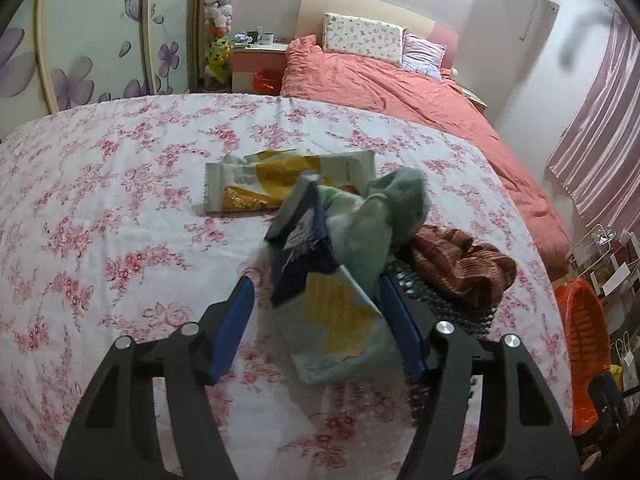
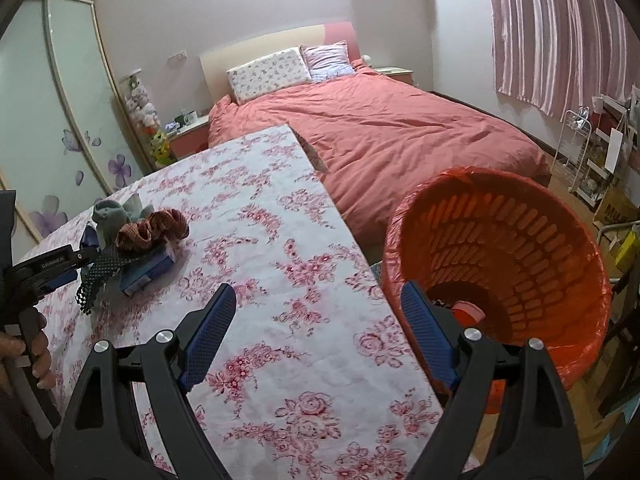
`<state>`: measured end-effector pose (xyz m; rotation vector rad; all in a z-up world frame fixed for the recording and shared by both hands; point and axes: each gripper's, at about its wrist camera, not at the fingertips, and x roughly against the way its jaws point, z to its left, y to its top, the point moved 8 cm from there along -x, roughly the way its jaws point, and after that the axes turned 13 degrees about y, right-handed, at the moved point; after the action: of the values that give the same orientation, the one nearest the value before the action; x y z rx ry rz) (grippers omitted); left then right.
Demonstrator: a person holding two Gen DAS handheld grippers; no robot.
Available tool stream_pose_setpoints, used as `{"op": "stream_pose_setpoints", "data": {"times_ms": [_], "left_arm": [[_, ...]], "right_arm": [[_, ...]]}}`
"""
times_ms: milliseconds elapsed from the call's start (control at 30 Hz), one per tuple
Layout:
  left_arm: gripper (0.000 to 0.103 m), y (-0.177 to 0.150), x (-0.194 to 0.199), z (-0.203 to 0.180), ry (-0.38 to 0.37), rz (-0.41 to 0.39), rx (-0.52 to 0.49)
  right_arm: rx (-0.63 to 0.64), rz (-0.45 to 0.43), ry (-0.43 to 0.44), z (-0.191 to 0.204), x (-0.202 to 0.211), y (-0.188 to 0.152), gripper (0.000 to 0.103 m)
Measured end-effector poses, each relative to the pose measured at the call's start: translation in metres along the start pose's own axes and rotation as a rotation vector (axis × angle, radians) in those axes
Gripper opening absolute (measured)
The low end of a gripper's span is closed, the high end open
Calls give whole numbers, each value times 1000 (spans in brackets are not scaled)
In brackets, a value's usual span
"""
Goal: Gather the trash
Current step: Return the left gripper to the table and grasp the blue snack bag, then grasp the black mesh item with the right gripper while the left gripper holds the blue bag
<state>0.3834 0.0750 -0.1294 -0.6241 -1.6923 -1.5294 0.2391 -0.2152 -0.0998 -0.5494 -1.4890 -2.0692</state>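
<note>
Right now the left gripper point(image 1: 316, 300) hangs low over a table draped in a pink floral tablecloth point(image 1: 120, 200), its blue-padded jaws spread wide. Between them lies a crumpled snack wrapper point(image 1: 340, 328), pale with yellow patches and a dark blue torn end; its right edge lies against the right pad, while the left pad stands clear of it, so nothing is pinched. Just beyond the wrapper sits a grey-green sock point(image 1: 400, 196), and to its right a rust-brown knitted cloth point(image 1: 464, 264) rests on a piece of black mesh point(image 1: 448, 300). Farther out on the table lies a second wrapper point(image 1: 288, 184), white and yellow, flat on the cloth.

From the right wrist view, the right gripper point(image 2: 316, 312) hovers above the near right edge of the table, jaws wide apart and holding nothing. The same pile shows at far left there, with a blue box point(image 2: 148, 272) under the brown cloth. Off the table's right edge stands an orange bin point(image 2: 520, 248) lined with an orange bag, tilted toward the camera; a small reddish item lies at its bottom, too unclear to identify. Behind everything stretches a bed with a salmon duvet point(image 2: 400, 132) and two pillows.
</note>
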Motion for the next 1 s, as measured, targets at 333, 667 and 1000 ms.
{"op": "stream_pose_setpoints", "data": {"times_ms": [333, 667, 1000], "left_arm": [[46, -14, -16, 23, 23, 49, 16], [39, -13, -4, 48, 51, 1, 13], [39, -27, 13, 98, 49, -9, 53]], "right_arm": [[15, 21, 20, 14, -11, -5, 84], [43, 34, 52, 39, -16, -6, 84], [103, 63, 184, 115, -36, -6, 83]]}}
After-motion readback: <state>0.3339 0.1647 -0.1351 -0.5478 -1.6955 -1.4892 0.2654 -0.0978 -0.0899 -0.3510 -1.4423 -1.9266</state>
